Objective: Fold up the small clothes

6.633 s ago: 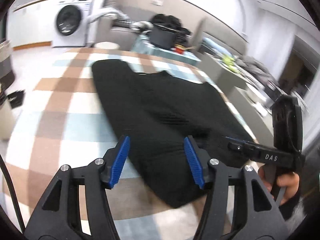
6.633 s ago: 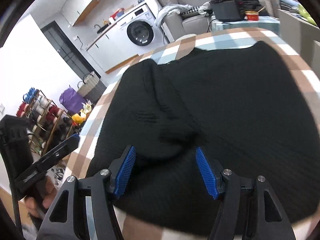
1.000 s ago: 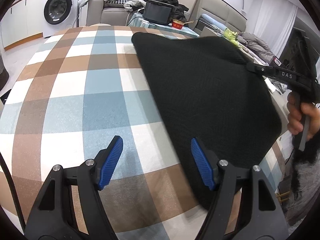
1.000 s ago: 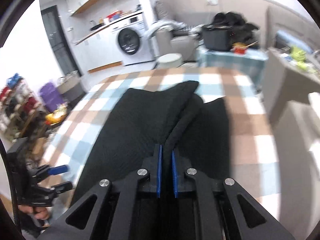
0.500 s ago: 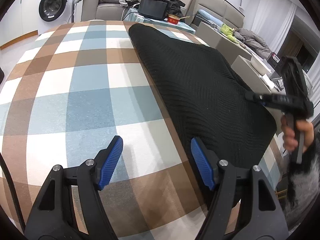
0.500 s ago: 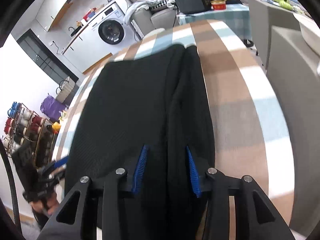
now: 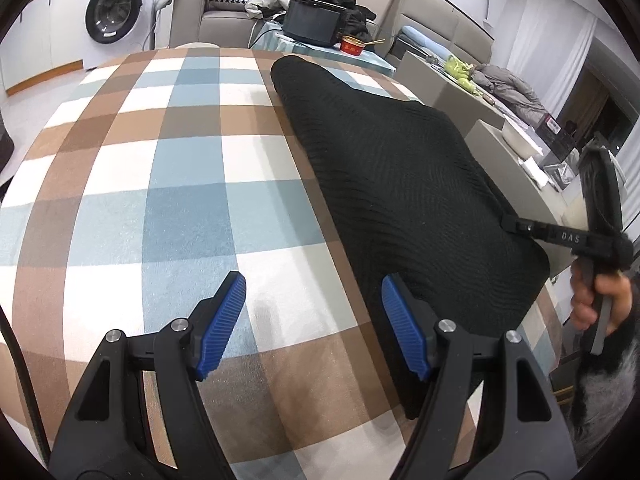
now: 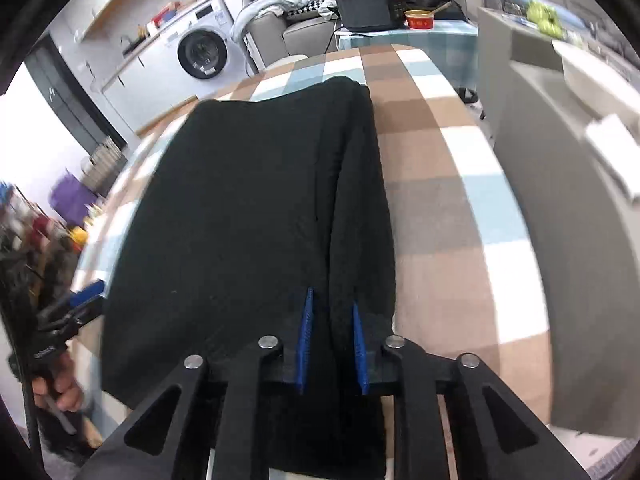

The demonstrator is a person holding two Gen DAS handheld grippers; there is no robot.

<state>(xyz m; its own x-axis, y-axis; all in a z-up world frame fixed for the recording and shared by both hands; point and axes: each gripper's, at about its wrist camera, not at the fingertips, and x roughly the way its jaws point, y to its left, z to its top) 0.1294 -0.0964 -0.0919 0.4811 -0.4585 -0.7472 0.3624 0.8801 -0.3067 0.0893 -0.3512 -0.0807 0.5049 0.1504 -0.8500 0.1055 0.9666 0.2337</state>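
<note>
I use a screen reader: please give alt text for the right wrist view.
The right gripper, jaws narrowly apart and just closing, straddles a raised fold of a black knit garment on a checked tablecloth.

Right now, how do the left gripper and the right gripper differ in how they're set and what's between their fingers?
The left gripper stands wide open over the checked cloth, beside the black garment, with nothing between its pads. The right gripper is much narrower, its jaws have just been closing, and a raised fold of the black garment runs between its pads. Both have blue ribbed pads and point down at the table.
</note>
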